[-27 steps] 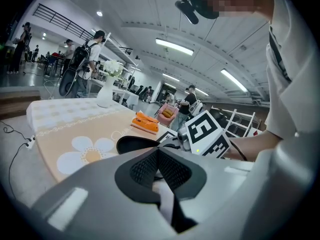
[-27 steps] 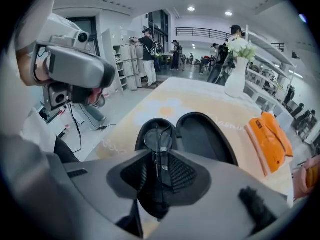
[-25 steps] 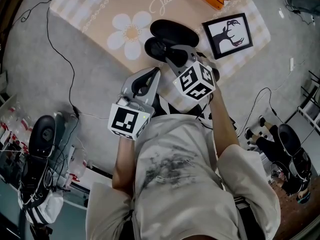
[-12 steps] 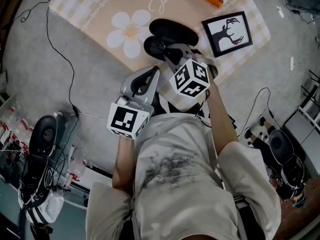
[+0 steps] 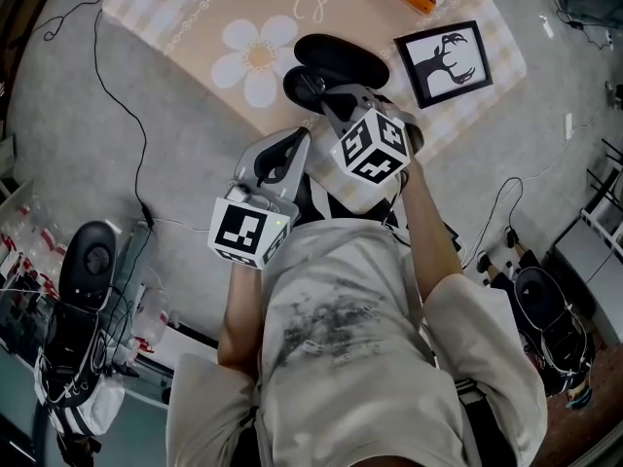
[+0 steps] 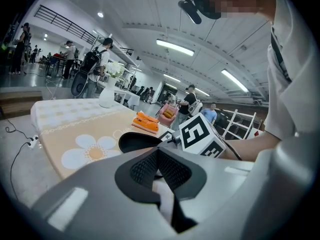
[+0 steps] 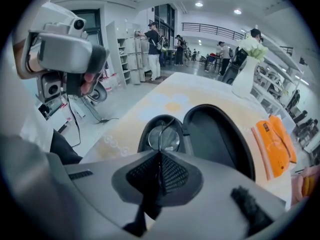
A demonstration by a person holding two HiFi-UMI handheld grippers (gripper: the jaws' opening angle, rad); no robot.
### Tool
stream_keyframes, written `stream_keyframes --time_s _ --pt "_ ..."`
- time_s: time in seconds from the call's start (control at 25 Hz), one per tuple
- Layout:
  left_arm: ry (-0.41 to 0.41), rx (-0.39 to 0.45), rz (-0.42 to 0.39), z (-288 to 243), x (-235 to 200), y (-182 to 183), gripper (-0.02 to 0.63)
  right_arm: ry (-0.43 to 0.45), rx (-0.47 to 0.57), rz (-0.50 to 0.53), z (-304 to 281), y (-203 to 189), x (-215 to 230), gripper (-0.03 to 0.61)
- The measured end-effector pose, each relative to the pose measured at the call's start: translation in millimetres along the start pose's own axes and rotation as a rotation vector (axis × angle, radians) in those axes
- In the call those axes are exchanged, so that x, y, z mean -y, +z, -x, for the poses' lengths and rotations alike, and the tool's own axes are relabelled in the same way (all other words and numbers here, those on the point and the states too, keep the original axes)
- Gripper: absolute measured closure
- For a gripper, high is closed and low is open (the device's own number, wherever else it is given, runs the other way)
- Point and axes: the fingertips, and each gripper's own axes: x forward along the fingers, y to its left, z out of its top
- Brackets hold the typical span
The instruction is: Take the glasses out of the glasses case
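**Item:** black oval hard-shell glasses case (image 7: pixel 215 129), open on the peach daisy-print desk cloth (image 5: pixel 195 27), lid laid flat so the contents are reachable.

**Contents:** thin wire-framed round-lens glasses (image 7: pixel 162 136), resting in the case's nearer half.

**Right hand-held gripper** (image 7: pixel 160 156): jaws pinched on a slim frame wire, apparently for lifting.

**Left hand-held gripper** (image 6: pixel 157 153): jaws together, empty, parked by the torso, clear of the work.

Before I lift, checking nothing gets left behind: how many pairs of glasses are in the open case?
1. The glasses sit in the nearer half of the case, the right gripper shut on their thin frame. The other half is bare; the gripper hides part of the case.
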Motion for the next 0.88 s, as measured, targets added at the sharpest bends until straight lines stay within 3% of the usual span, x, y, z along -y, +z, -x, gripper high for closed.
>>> stream_keyframes --time_s 0.88 --pt "-0.023 0.025 -0.019 2.9 13.0 7.5 0.609 -0.123 0.080 -0.070 32.8 6.8 14.6 0.557"
